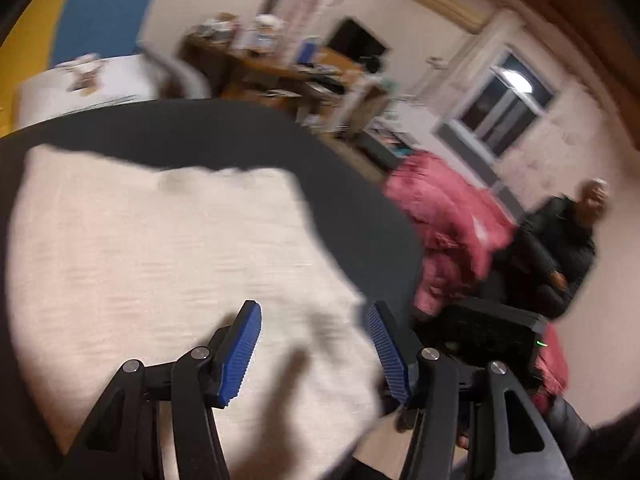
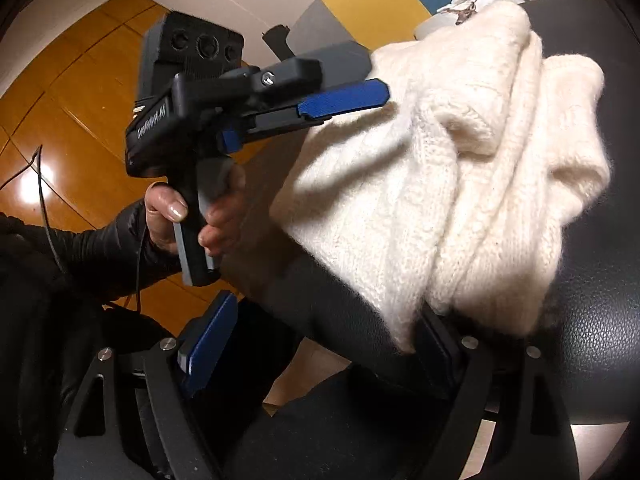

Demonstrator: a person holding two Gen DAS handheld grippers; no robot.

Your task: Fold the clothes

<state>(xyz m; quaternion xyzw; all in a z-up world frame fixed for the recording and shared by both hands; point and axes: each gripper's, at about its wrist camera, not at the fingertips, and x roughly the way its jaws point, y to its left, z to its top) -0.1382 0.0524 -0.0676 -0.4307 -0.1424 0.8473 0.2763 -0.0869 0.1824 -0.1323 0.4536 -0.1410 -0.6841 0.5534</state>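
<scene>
A cream knitted sweater [image 1: 160, 264] lies spread on a round black table [image 1: 224, 132]. In the right wrist view the sweater [image 2: 460, 184] is bunched in thick folds. My left gripper [image 1: 316, 332] hovers over the sweater's near edge, open, with nothing between its blue pads [image 1: 244, 352]. From the right wrist view the left gripper [image 2: 360, 100] is side-on, held by a hand [image 2: 168, 216], its tips at the sweater's edge. My right gripper [image 2: 320, 344] is wide open at the table's rim. The sweater's hem drapes over its right finger and hides that pad.
A person in a black jacket [image 1: 560, 248] stands at the right beside a pink padded garment [image 1: 452, 232]. Behind the table are a cluttered desk [image 1: 280, 64] and a white printed cloth [image 1: 88, 80]. Wooden floor [image 2: 80, 100] and a thin cable [image 2: 44, 208] lie left of the table.
</scene>
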